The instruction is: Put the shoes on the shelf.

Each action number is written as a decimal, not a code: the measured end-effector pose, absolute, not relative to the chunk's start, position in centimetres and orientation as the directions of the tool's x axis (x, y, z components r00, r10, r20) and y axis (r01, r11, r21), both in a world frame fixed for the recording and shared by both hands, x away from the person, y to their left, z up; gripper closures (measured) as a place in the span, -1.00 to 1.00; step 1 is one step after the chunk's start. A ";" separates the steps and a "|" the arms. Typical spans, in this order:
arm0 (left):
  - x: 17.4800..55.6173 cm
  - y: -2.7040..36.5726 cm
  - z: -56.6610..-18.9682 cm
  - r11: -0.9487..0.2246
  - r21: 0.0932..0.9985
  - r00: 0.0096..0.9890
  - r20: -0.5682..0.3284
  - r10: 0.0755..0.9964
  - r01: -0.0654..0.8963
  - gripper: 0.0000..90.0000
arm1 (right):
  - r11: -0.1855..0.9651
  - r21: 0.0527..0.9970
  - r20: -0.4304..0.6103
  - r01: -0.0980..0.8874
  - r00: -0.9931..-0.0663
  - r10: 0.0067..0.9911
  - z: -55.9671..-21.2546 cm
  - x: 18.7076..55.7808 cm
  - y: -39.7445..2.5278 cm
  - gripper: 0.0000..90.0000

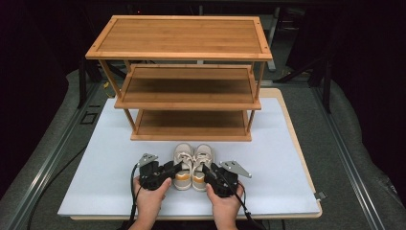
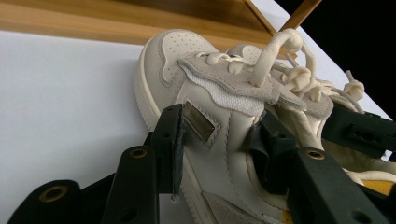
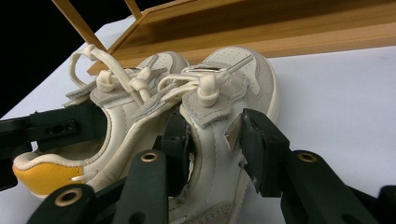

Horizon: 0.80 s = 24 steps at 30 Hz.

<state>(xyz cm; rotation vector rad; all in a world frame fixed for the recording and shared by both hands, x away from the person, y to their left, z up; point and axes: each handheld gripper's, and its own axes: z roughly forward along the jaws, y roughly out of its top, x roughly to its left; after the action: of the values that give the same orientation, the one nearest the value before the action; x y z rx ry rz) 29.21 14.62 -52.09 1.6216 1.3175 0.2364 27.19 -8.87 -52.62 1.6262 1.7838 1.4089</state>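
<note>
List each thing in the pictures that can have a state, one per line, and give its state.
Left shoe: upright on the table, laced, its side wall clamped.
Right shoe: upright, laced, its side wall clamped.
Left gripper: shut on left shoe.
Right gripper: shut on right shoe.
Wooden rack: shelves bare.

1. The high view is looking forward and down from above the person's side of the worktop (image 1: pixel 287 182), far enough back to be taking in the whole wooden rack (image 1: pixel 184 76) and both hands.
2. The left gripper view is riding on the left gripper (image 2: pixel 219 149), looking along its jaws from very close at the left shoe (image 2: pixel 187 79), with the rack's bottom shelf behind.
3. The right gripper view is riding on the right gripper (image 3: pixel 212 140), facing the right shoe (image 3: pixel 243 79) just as closely.
4. All three views are sharing the pair of shoes, the white worktop and the rack's lowest shelf; each gripper view is also catching the other gripper beyond.
</note>
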 end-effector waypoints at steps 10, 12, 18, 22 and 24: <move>29.3 14.7 -50.5 0.091 0.785 0.401 -0.408 0.821 0.613 0.30 | -0.138 0.842 0.331 0.522 -0.296 0.896 -50.5 27.3 -8.8 0.41; 29.5 14.8 -50.0 0.095 0.787 0.400 -0.409 0.820 0.610 0.30 | -0.129 0.837 0.330 0.532 -0.303 0.894 -50.1 27.4 -8.8 0.41; 29.6 14.8 -48.9 0.097 0.795 0.405 -0.406 0.819 0.599 0.30 | -0.135 0.849 0.325 0.511 -0.304 0.895 -49.1 27.6 -8.7 0.41; 29.6 14.4 -47.4 0.090 0.808 0.420 -0.394 0.818 0.583 0.30 | -0.146 0.856 0.329 0.495 -0.305 0.894 -47.8 27.4 -9.1 0.41; 29.7 14.3 -46.9 0.092 0.808 0.423 -0.397 0.814 0.581 0.30 | -0.147 0.859 0.327 0.490 -0.304 0.895 -47.2 27.4 -9.2 0.41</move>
<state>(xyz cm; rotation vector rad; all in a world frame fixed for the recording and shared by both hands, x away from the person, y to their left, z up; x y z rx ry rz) 29.70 14.34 -46.87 1.5927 1.2597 0.2686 27.43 -9.19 -47.25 1.5575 1.7438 1.4398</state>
